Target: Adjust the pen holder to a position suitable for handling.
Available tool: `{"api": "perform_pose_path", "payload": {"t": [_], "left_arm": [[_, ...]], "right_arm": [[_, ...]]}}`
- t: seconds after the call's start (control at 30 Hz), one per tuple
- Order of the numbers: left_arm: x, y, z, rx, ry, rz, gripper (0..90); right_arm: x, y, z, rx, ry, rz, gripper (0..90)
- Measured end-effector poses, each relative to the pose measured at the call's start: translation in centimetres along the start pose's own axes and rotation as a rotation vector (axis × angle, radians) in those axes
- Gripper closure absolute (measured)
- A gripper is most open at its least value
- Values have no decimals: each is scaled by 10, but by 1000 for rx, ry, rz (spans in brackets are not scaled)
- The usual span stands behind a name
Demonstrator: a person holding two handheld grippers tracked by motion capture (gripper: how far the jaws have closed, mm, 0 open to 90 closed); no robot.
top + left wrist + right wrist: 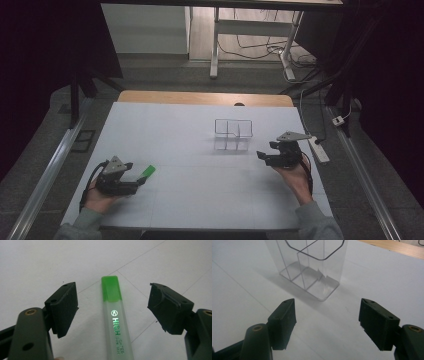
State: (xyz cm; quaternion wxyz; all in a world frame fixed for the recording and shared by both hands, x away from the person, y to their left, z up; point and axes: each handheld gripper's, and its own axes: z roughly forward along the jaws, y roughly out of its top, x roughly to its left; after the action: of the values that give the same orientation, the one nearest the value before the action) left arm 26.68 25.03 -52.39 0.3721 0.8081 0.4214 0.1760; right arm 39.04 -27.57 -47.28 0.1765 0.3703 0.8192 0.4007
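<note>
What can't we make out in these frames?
- Highlighter: its rear end is cut off by the bottom edge of the left gripper view; in the high view the left hand-held gripper covers most of it.
- Small print under the "HIGH LIGHTER" lettering: too small to read.
- Clear organizer: its top is cut off by the upper edge of the right gripper view; in the high view its dividers are too faint to count.

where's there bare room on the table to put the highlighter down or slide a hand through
Most of the white table is bare: the far left stretch beyond the green highlighter, the wide middle between the left gripper and right gripper, and the near edge. The one tight patch is between the right gripper and the clear divided holder.
</note>
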Motion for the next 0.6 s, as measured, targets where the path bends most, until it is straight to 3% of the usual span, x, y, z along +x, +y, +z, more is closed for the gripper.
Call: {"api": "perform_pose_path", "payload": {"t": [0.23, 0.37, 0.6], "left_arm": [[-1, 0, 0, 3, 5, 4, 236], [-1, 0, 0, 5, 6, 5, 235], [-3, 0, -1, 2, 7, 13, 236]], "right_arm": [[-7, 10, 13, 22, -5, 10, 363], [-11, 16, 21, 46, -30, 21, 441], [-18, 21, 29, 60, -22, 29, 622]]}}
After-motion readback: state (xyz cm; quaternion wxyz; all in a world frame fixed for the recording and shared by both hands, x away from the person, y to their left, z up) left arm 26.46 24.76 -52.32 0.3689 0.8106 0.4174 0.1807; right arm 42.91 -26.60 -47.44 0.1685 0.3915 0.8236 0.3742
